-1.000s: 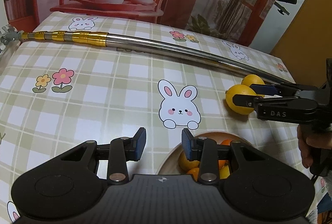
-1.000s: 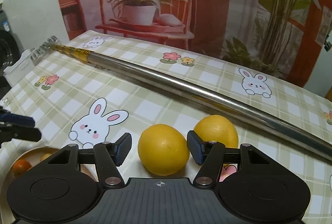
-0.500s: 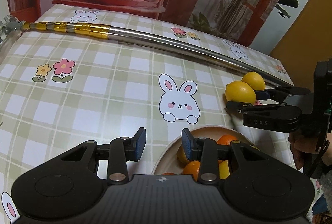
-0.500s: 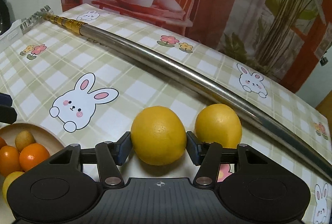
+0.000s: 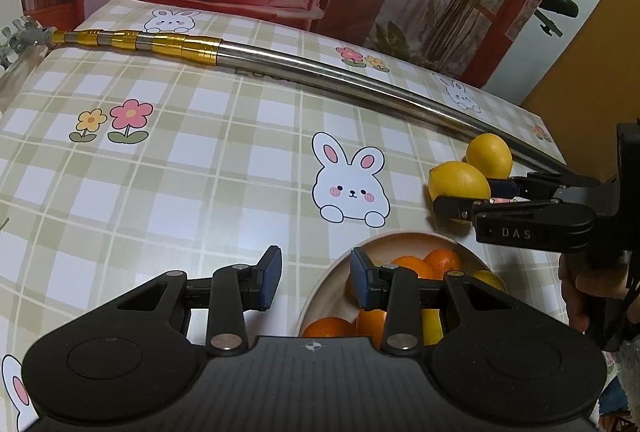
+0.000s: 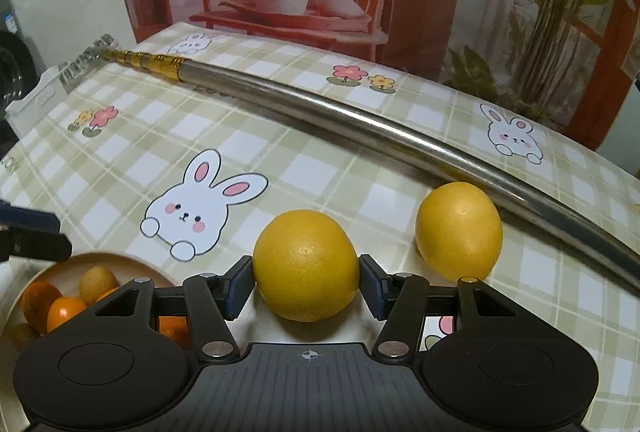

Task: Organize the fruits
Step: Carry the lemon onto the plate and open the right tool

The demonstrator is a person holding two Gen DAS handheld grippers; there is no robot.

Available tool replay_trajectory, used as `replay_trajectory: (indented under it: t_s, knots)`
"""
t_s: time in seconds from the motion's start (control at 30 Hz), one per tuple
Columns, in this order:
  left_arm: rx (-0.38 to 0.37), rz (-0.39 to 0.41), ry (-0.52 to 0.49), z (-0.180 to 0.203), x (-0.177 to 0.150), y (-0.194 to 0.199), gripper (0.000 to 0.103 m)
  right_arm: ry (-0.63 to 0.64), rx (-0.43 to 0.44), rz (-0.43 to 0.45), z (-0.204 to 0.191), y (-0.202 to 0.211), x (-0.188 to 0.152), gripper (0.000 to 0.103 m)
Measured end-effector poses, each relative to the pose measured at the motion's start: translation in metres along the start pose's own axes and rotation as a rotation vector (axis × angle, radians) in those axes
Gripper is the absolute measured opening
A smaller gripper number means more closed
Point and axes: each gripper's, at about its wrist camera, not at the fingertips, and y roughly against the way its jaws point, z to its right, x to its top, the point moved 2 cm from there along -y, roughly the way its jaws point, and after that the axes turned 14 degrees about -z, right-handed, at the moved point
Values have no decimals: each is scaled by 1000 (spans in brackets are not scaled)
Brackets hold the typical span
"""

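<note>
The right gripper point(image 6: 307, 282) now clamps the nearer yellow fruit point(image 6: 306, 264), a blue pad pressed to each side of it. A second ago the fruit sat loose between spread fingers; half a second ago the pads had just met its skin. Since then the fruit has shifted away from the second yellow fruit point(image 6: 459, 230), and a clear strip of checked tablecloth point(image 6: 120, 151) now shows between the two. In the right wrist view a shadow lies just under the held fruit, so it looks lifted a little off the cloth, though the gripper body hides the underside and this cannot be told for sure.

The left gripper point(image 5: 316, 278) hangs spread and empty over the near rim of the bowl point(image 5: 404, 238), much as it did before, its right finger above the oranges point(image 5: 442, 260) already inside. The bowl now shows more fully in both views than a second ago.

The pick therefore appears made, and the carry toward the bowl seems to be starting. The bowl sits to the left of the held fruit, close by. The second yellow fruit rests just beside the long metal pole point(image 6: 360, 119) and is left for a further pick.
</note>
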Motion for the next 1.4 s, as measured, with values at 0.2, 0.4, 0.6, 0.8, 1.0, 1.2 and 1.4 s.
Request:
replay_trajectory:
  t_s: [0.2, 0.4, 0.6, 0.8, 1.0, 1.2, 1.4]
  knots:
    - [0, -2, -2, 0, -8, 4, 40, -19, 9, 16, 3, 0, 1, 52]
    - [7, 0, -12, 1, -13, 8, 40, -33, 9, 25, 3, 2, -1, 51]
    - [12, 3, -27, -2, -18, 15, 40, -61, 23, 74, 3, 25, -10, 51]
    - [25, 8, -33, -7, -25, 23, 40, -31, 86, 114, -12, 59, -28, 51]
    - [27, 10, -41, -9, -32, 30, 40, 30, 134, 134, -40, 86, -48, 51]
    - [28, 9, -56, -9, -41, 35, 40, 68, 195, 133, -67, 102, -69, 51]
    - [29, 14, -47, -13, -48, 43, 40, 98, 228, 91, -89, 98, -83, 51]
